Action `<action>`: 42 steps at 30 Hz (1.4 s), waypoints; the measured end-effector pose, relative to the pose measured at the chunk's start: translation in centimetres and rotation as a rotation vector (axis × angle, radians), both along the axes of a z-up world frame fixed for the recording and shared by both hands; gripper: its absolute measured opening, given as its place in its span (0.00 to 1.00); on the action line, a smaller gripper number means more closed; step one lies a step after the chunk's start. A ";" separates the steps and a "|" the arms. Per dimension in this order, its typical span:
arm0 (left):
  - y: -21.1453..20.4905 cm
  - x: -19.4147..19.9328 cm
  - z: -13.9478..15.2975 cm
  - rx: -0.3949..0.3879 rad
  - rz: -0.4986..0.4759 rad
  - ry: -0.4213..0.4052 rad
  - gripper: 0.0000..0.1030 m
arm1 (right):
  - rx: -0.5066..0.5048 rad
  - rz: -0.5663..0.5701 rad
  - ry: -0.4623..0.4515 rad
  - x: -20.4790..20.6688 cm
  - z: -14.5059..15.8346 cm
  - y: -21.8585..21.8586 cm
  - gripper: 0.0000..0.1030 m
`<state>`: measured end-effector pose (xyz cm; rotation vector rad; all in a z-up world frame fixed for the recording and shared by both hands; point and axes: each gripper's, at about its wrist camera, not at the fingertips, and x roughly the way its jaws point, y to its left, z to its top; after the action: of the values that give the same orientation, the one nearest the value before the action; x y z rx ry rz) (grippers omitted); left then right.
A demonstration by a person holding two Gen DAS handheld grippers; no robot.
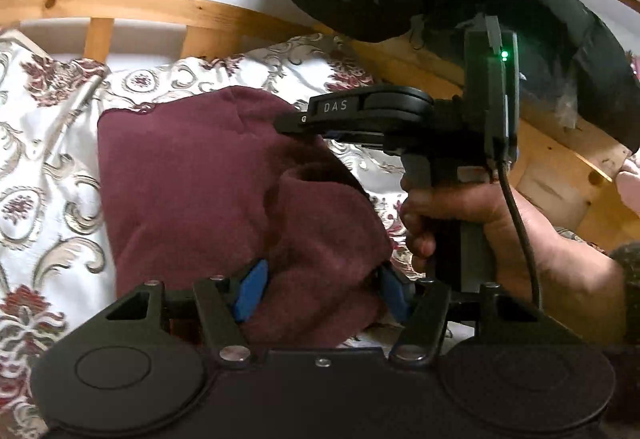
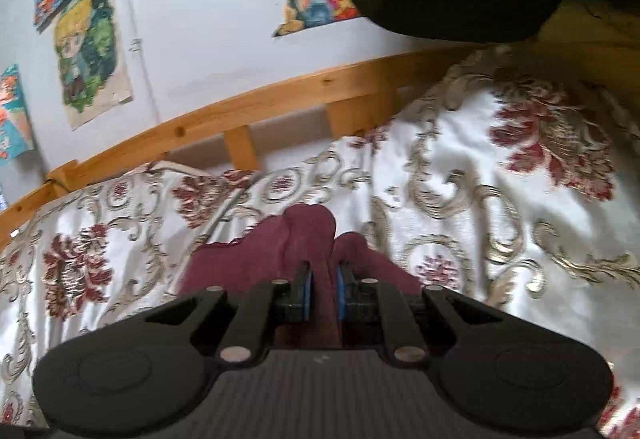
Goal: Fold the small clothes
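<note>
— Where is the garment?

— A maroon knit garment [image 1: 208, 179] lies bunched on the floral bedspread [image 1: 48, 167], just in front of the wooden bed rail [image 1: 132, 5].

— And the tongs?

— The left gripper [image 1: 320, 291] has a thick fold of the garment between its blue pads [image 1: 252, 295], which press into it from both sides. The right gripper [image 2: 323, 293] (held in a bare hand [image 1: 480, 223], seen from the left camera) is nearly together, pinching a thin ridge of the same cloth above the bedspread.
</note>
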<state>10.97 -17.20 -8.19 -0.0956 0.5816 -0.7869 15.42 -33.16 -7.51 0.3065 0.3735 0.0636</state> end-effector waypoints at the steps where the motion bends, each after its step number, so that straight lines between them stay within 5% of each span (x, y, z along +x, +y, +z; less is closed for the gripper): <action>1: -0.1 0.0 -0.2 0.000 -0.007 0.002 0.63 | 0.002 -0.013 0.011 0.0 -0.2 -0.3 0.13; 11: 0.7 0.3 -0.4 -0.043 -0.037 0.046 0.70 | 0.118 -0.128 0.103 -0.1 -2.4 -3.9 0.02; 14: 0.8 0.3 -0.4 -0.052 -0.041 0.049 0.75 | 0.209 -0.131 0.114 -0.7 -2.8 -5.1 0.12; 18: 1.0 0.1 -0.2 -0.080 -0.051 0.068 0.83 | 0.346 -0.089 0.123 -1.3 -3.3 -6.4 0.65; 22: 1.0 -0.4 -0.1 -0.088 -0.075 0.061 0.90 | 0.389 -0.031 0.155 -1.5 -3.6 -6.1 0.65; 26: 1.0 -0.9 -0.1 -0.067 -0.082 0.039 0.90 | 0.302 0.014 0.190 -1.4 -3.3 -4.6 0.49; 29: 1.0 -1.0 0.0 -0.061 -0.083 0.034 0.90 | 0.183 0.032 0.227 -1.3 -3.2 -2.7 0.12; 33: 1.0 -1.4 0.0 -0.059 -0.090 0.027 0.90 | 0.048 -0.008 0.202 -2.1 -2.0 -1.4 0.09; 42: 2.2 -1.3 0.3 -0.199 -0.109 0.081 0.91 | 0.059 -0.098 0.220 -2.0 -3.1 -3.3 0.06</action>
<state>9.66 -15.00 -7.91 -0.2819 0.5870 -0.9492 13.39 -36.41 -10.60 0.3914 0.5751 -0.0561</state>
